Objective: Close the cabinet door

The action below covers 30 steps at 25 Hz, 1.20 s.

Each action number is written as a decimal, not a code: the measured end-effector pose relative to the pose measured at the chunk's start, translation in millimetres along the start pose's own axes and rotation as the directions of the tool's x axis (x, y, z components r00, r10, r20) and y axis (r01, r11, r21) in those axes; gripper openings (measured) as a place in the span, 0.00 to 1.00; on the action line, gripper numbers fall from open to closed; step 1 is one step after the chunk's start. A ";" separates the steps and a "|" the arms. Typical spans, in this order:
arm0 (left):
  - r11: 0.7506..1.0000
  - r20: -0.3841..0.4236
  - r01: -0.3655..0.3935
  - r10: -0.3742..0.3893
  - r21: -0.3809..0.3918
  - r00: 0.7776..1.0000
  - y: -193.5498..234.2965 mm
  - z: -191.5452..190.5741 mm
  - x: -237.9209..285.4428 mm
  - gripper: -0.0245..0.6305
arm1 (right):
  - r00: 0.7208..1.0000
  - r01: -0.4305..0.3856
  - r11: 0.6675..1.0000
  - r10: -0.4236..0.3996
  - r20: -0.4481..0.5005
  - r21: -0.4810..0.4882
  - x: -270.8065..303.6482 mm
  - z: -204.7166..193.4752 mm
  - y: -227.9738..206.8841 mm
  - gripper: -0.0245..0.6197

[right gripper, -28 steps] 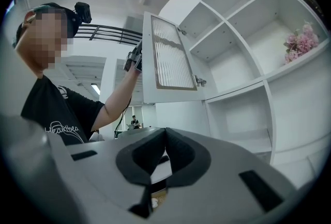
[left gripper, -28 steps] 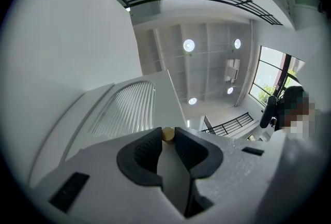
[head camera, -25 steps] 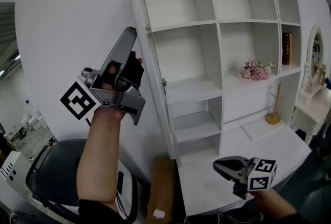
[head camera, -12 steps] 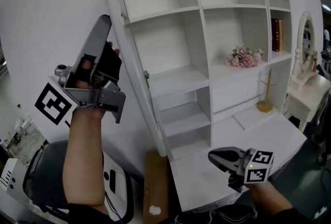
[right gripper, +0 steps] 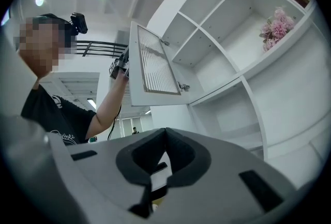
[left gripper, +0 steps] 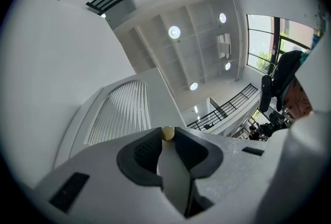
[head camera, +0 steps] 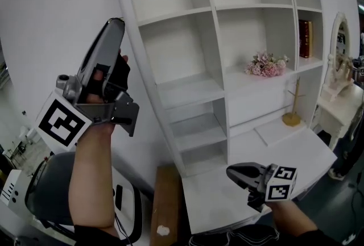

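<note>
The white cabinet [head camera: 222, 9] has open shelves. Its tall door [head camera: 132, 40] stands swung out on the left, nearly edge-on in the head view. In the right gripper view the door [right gripper: 152, 65] shows a slatted panel. My left gripper [head camera: 116, 22] points upward at the door's free edge. In the left gripper view its jaws are shut on the door's small brass knob [left gripper: 167, 133], with the white door edge between the pads. My right gripper [head camera: 230, 171] hangs low in front of the cabinet's desk top, apart from the door, its jaws shut on nothing [right gripper: 165, 131].
Pink flowers [head camera: 265, 65] and a dark book [head camera: 305, 38] sit on the right-hand shelves. A gold stand [head camera: 292, 117] rests on the white desk top [head camera: 296, 151]. A mirrored dressing table [head camera: 340, 69] is at far right. A brown box [head camera: 165, 205] lies on the floor.
My left gripper has shifted left in the head view and rolled, with the door edge moving along. The door's hinges no longer show. My right gripper has slid slightly left.
</note>
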<state>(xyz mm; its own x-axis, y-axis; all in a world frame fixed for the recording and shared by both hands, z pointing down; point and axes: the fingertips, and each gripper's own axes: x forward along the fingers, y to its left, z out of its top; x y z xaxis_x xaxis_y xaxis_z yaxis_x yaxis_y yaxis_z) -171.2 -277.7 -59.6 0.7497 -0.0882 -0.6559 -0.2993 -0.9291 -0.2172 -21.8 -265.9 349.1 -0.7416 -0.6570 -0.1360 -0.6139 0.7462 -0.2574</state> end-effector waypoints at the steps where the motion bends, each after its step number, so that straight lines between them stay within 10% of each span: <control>1: 1.000 -0.003 -0.006 0.006 0.010 1.000 -1.2 -2.4 2.6 0.16 | 1.000 -0.002 1.000 0.002 -0.001 -0.001 -2.9 1.3 -3.0 0.04; 30: 0.933 -0.098 -0.231 0.266 0.275 0.959 0.4 -107.4 106.5 0.15 | 0.999 -0.009 1.000 0.010 0.030 -0.015 -103.6 66.2 -106.3 0.04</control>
<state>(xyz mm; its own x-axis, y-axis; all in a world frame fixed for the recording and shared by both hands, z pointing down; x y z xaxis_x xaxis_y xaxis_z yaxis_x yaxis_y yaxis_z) -28.1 -326.1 -51.9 0.6971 -0.3670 -0.6159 -0.6148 -0.7479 -0.2503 138.2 -284.2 327.2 -0.7391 -0.6525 -0.1675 -0.6109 0.7540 -0.2414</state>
